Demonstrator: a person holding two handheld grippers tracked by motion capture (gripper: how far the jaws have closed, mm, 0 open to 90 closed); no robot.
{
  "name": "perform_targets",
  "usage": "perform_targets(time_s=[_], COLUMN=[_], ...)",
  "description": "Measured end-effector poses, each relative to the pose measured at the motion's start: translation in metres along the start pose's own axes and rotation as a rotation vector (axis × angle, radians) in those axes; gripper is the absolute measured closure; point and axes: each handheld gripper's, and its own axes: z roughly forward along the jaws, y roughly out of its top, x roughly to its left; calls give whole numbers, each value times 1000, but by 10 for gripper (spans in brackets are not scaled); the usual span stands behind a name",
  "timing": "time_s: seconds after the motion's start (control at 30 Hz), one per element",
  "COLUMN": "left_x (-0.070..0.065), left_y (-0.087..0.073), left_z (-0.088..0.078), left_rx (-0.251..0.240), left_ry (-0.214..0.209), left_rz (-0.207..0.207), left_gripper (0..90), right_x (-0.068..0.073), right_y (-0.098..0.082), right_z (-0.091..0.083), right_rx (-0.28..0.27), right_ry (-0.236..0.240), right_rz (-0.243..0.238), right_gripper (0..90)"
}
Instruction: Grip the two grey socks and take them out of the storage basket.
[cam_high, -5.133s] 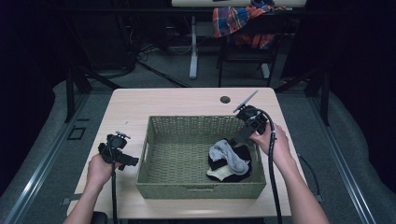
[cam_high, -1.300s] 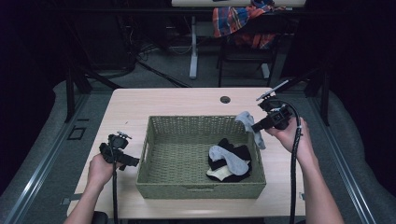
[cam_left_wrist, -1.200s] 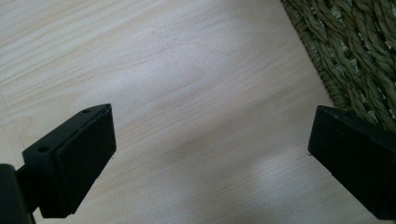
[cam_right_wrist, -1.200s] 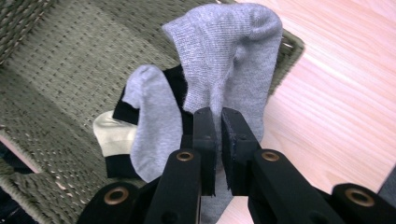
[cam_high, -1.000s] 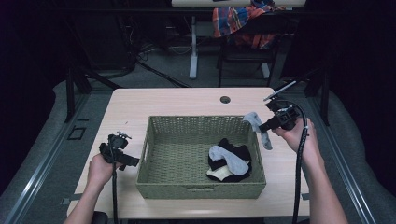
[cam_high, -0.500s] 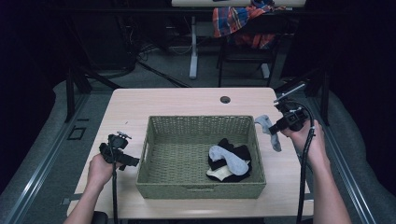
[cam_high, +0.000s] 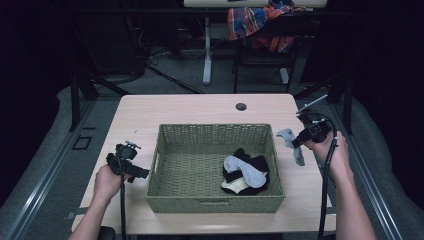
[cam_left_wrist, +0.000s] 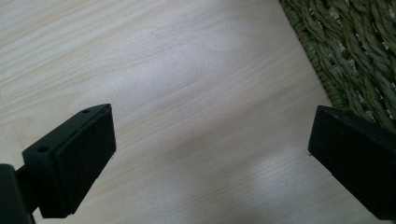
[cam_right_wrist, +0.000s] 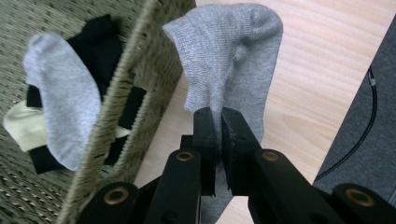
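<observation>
The basket (cam_high: 215, 170) holds socks (cam_high: 245, 172) (grey, black, cream); right gripper (cam_high: 296, 141) pinches a grey sock (cam_high: 292, 143), left gripper (cam_high: 142, 174) gapes.

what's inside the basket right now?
In the basket, toward its right end: a grey sock lying on black socks, with a cream sock at the front edge. Whatever lies beneath that pile is covered.

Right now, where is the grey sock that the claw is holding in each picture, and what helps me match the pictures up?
High view: the grey sock hangs from the right claw over the table, just right of the basket.
Right gripper view: the sock is top centre, pinched between the shut claw.
Left gripper view: not in it; its open claw is over bare table.
Shared landmark: the woven basket, at the right edge of the left gripper view and on the left in the right gripper view.
</observation>
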Motion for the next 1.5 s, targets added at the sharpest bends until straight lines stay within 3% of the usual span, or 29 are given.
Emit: perform_targets(time_s=[0.17,0.4,0.47,0.5,0.63,0.8,1.13,1.5], left_x=[0,0,0,0,0,0,-1,-1], left_y=[0,0,0,0,0,0,0,0], left_z=[0,0,0,0,0,0,1,1], left_rx=[0,1,1,1,1,5,3,3], left_ry=[1,0,0,1,0,0,2,3], left_rz=[0,0,0,0,0,0,0,-1], left_gripper=[9,9,9,9,9,9,9,9], right_x=[-4,-10,-10,-12,-16,-18,-24,-28], right_y=[-1,-1,-2,-1,-2,-3,-4,-6], right_z=[8,21,23,25,34,44,57,73], right_rx=[5,54,43,68,87,89,132,141], right_ry=[1,-3,-2,-1,-11,-33,-38,-45], right_rz=[21,24,36,20,31,50,48,65], right_gripper=[854,854,854,854,854,853,852,846])
